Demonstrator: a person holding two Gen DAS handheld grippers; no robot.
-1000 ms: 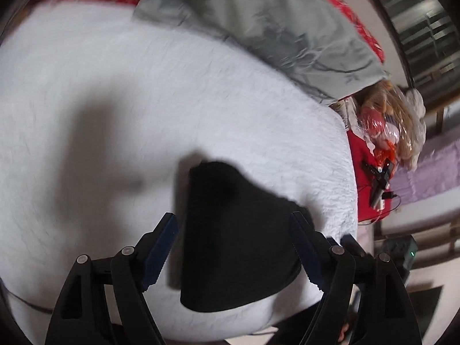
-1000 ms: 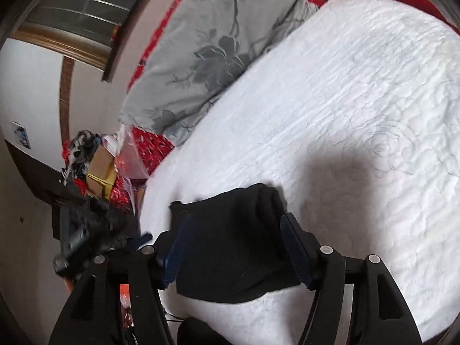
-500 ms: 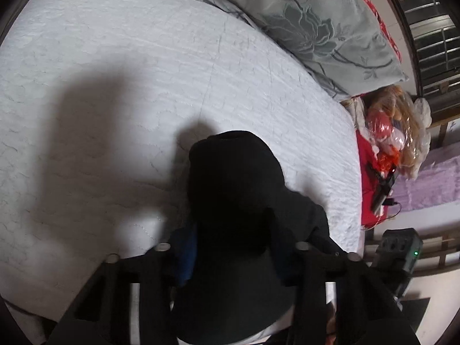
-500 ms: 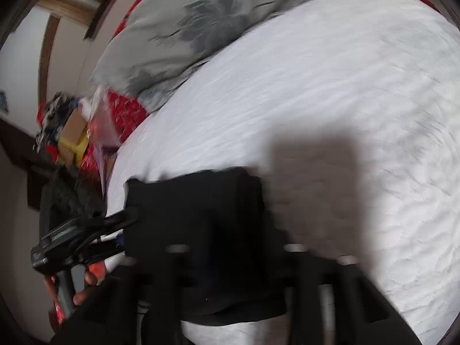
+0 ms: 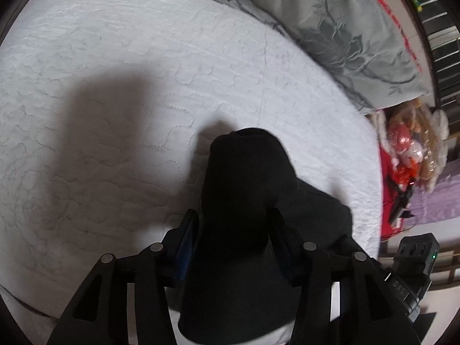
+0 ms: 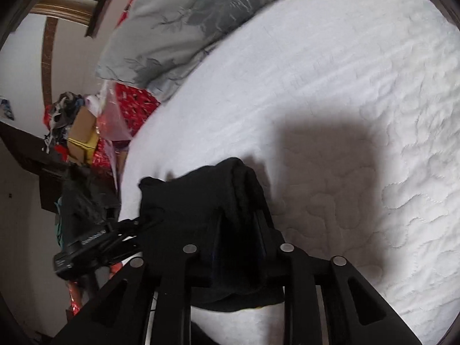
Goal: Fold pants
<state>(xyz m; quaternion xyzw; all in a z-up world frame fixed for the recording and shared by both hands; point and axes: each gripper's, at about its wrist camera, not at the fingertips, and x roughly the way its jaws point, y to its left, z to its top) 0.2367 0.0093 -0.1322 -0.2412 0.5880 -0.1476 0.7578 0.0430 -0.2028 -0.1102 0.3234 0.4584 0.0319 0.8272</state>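
Note:
The black pants [image 5: 247, 166] lie bunched near the front edge of the white quilted bed [image 5: 115, 86]. A raised fold of them fills the gap of my left gripper [image 5: 234, 218]. Both blue pads touch the cloth, while the jaws are opening slightly. In the right wrist view the pants [image 6: 189, 195] sit at the bed's left corner. My right gripper [image 6: 240, 215] pinches a thick folded edge between its narrow fingers, and its jaws are also opening a little. The cloth hides both sets of fingertips.
A grey flowered pillow [image 5: 345, 28] [image 6: 187, 14] lies at the head of the bed [image 6: 345, 86]. Beside the bed are red cloth, plastic bags [image 5: 411, 149] and a cardboard box [image 6: 83, 135]. The bed's edge runs just left of the pants.
Both grippers went from wide open around the flat pants to closed on them. The cloth has bunched up into a raised fold, and both cameras have sunk closer to the bed.

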